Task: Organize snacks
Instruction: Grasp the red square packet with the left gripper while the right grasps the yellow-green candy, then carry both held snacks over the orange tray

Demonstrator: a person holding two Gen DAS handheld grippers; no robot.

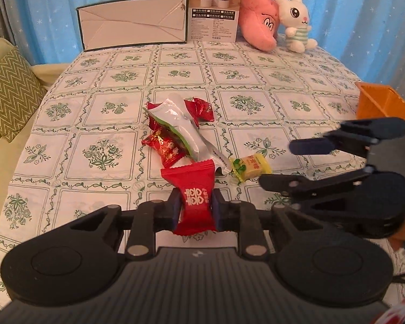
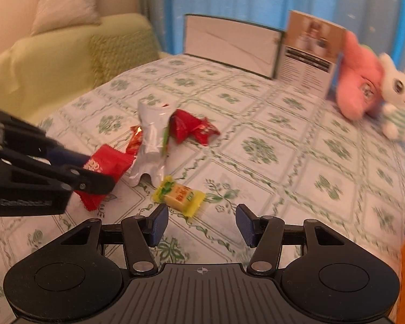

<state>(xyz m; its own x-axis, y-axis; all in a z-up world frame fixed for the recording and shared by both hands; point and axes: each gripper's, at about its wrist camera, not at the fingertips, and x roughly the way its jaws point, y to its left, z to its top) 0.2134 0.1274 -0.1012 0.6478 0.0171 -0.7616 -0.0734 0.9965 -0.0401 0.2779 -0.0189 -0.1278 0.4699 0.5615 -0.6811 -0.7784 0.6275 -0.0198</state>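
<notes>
My left gripper [image 1: 195, 209] is shut on a red candy packet [image 1: 193, 186] with white lettering, pressed between both blue pads at the near end of the snack pile. The same packet [image 2: 105, 166] shows in the right wrist view, held by the left gripper [image 2: 89, 172]. Behind it lie a long silver pouch [image 1: 186, 129], other red wrapped candies [image 1: 199, 108] and a small yellow candy [image 1: 252, 167]. My right gripper [image 2: 201, 225] stands open just short of the yellow candy [image 2: 179, 195], nothing between its pads. It appears in the left wrist view as the right gripper [image 1: 286, 162].
An orange container [image 1: 383, 102] sits at the table's right edge. At the far edge stand a flat white box [image 1: 133, 23], a printed product box [image 1: 214, 10], a pink plush [image 1: 259, 20] and a white rabbit plush [image 1: 297, 19]. A green sofa [image 2: 54, 62] lies to the left.
</notes>
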